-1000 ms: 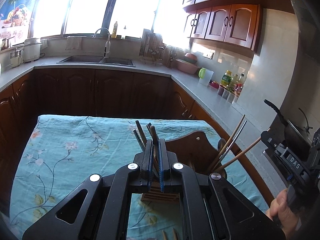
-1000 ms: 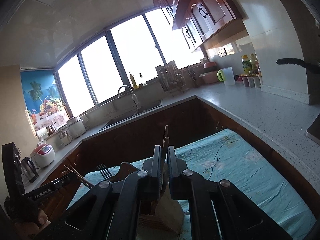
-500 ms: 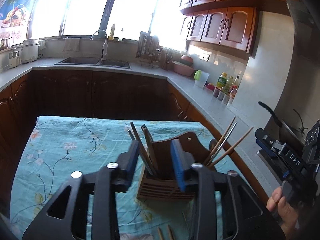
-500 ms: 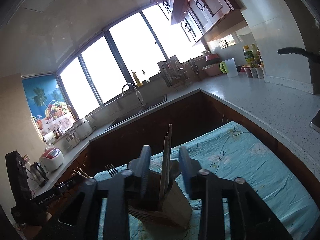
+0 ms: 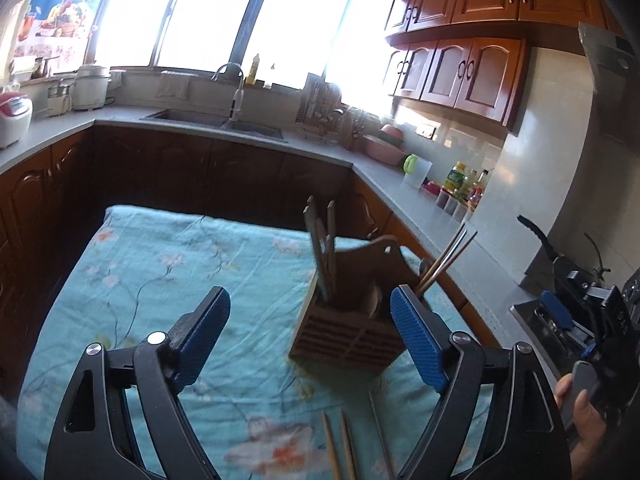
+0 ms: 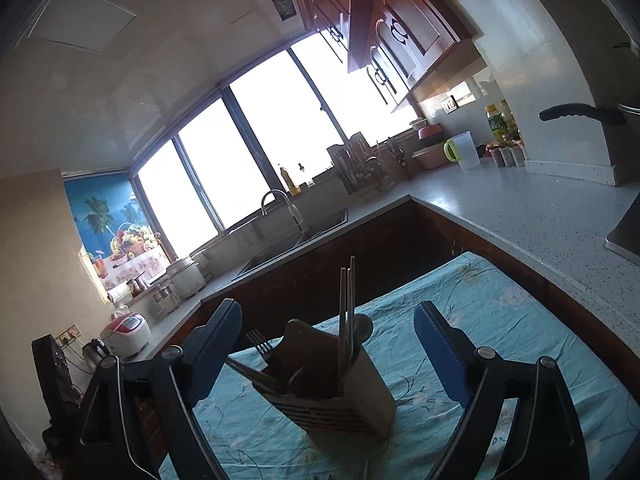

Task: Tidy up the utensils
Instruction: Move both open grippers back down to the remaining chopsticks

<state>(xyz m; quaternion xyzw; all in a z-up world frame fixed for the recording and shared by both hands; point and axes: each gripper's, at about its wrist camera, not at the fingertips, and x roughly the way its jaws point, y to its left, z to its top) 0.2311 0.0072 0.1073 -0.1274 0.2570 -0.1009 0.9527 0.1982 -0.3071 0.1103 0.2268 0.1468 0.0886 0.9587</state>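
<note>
**Both grippers let go as utensils settle into the wooden holder**

The left gripper [image 5: 310, 340] and the right gripper [image 6: 328, 356], each clamped tight on a stick a second ago, now stand with jaws spreading wide and nothing between the blue pads. In the left wrist view the wooden holder [image 5: 352, 320] sits right of centre on the floral tablecloth [image 5: 160, 272], with dark flat handles [image 5: 320, 240] upright in its left compartment and chopsticks [image 5: 446, 258] leaning out of its right side. From the right wrist view the same holder fills the lower centre, a pair of chopsticks standing tall in its near corner, a fork [image 6: 258, 344] poking out at its left.

The release suggests both loads are delivered and the hands are free for another pick. The job looks unfinished: two wooden chopsticks [image 5: 340, 452] lie loose on the cloth at the bottom centre of the left view, just in front of the holder.

Around the table runs a grey counter [image 6: 520, 216] with a sink [image 5: 216, 124], a rice cooker [image 6: 126, 334] and bottles [image 5: 460, 182]. The person's hand [image 5: 580, 416] shows at the lower right edge. Nothing blocks the loose pair, though the holder stands close behind them.
</note>
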